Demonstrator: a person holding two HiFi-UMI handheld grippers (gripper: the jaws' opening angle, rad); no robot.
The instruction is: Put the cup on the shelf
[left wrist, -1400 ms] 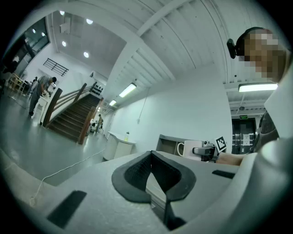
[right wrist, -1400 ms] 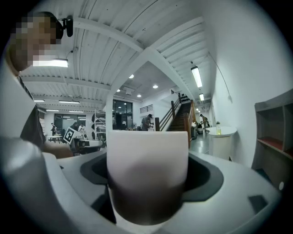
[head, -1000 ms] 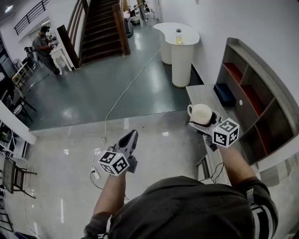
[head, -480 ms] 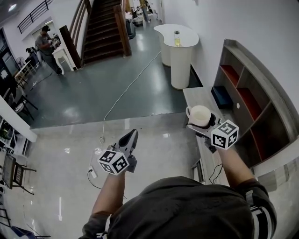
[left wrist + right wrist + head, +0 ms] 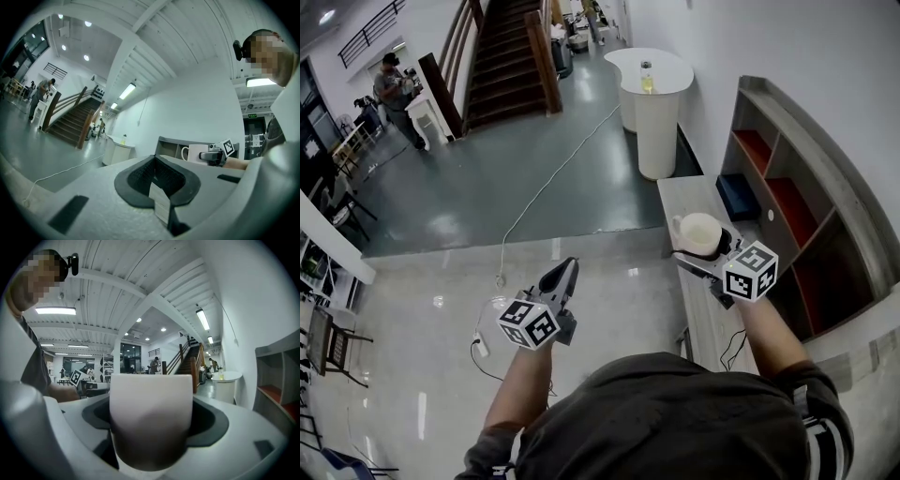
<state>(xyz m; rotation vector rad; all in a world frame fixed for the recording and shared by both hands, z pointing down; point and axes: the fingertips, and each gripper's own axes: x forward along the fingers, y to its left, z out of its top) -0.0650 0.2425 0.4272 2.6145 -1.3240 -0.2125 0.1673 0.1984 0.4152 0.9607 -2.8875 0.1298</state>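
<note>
A white cup [image 5: 700, 233] with its handle to the left is held upright in my right gripper [image 5: 707, 247], whose jaws are shut on its sides. It hangs over the near end of a low grey table [image 5: 701, 319]. In the right gripper view the cup [image 5: 151, 413] fills the space between the jaws. The grey shelf [image 5: 797, 187], with red-floored compartments, stands against the wall to the right of the cup. My left gripper [image 5: 562, 277] is shut and empty, out over the floor to the left. The left gripper view shows the cup [image 5: 193, 153] in front of the shelf [image 5: 168, 146].
A dark blue box [image 5: 737, 197] lies on the table's far end. A white round counter [image 5: 652, 89] with a bottle [image 5: 646, 77] stands beyond it. A white cable [image 5: 544, 187] runs across the glossy floor. A staircase [image 5: 502, 56] and a person [image 5: 392, 94] are far off at upper left.
The table, shelf and counter have slid a little leftwards in the head view. Both grippers keep their pose, and the cup stays in the right one.
</note>
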